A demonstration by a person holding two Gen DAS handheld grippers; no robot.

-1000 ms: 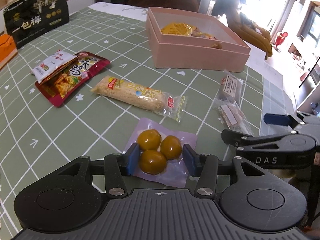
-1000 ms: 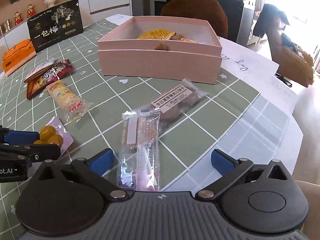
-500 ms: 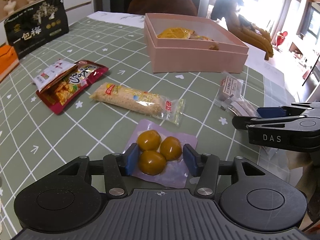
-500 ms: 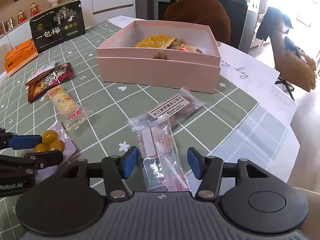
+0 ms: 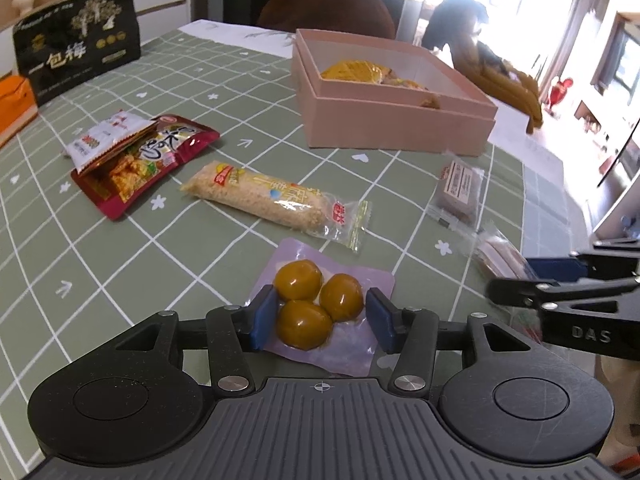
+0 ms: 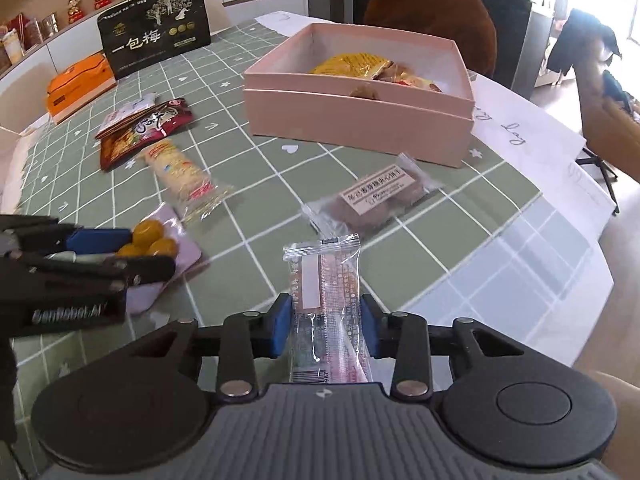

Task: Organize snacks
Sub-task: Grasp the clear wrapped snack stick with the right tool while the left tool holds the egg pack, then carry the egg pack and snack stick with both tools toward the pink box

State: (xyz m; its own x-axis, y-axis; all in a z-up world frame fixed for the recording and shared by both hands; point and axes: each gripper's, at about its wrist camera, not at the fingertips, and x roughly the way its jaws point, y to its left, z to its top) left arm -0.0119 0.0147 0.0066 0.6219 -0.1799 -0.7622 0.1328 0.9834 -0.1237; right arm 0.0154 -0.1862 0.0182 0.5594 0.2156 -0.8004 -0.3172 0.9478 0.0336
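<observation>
My left gripper (image 5: 320, 322) is shut on a purple pouch of three yellow balls (image 5: 316, 304), held just above the green checked tablecloth (image 5: 120, 272). My right gripper (image 6: 325, 330) is shut on a clear wrapped snack bar (image 6: 324, 300), lifted off the cloth. The open pink box (image 5: 400, 128) with several snacks inside stands at the back; it also shows in the right wrist view (image 6: 360, 120). A rice cracker pack (image 5: 264, 200), a red snack bag (image 5: 148, 164) and a brown labelled biscuit pack (image 6: 376, 198) lie on the cloth.
A black plum bag (image 6: 156, 28) and an orange box (image 6: 78, 86) stand at the far left. A brown chair back (image 6: 432, 16) is behind the pink box. White paper (image 6: 528, 132) lies right of the box. The table's edge curves at the right.
My right gripper has closed on the clear snack bar and lifted it off the cloth. My left gripper still holds the purple pouch, raised slightly.
</observation>
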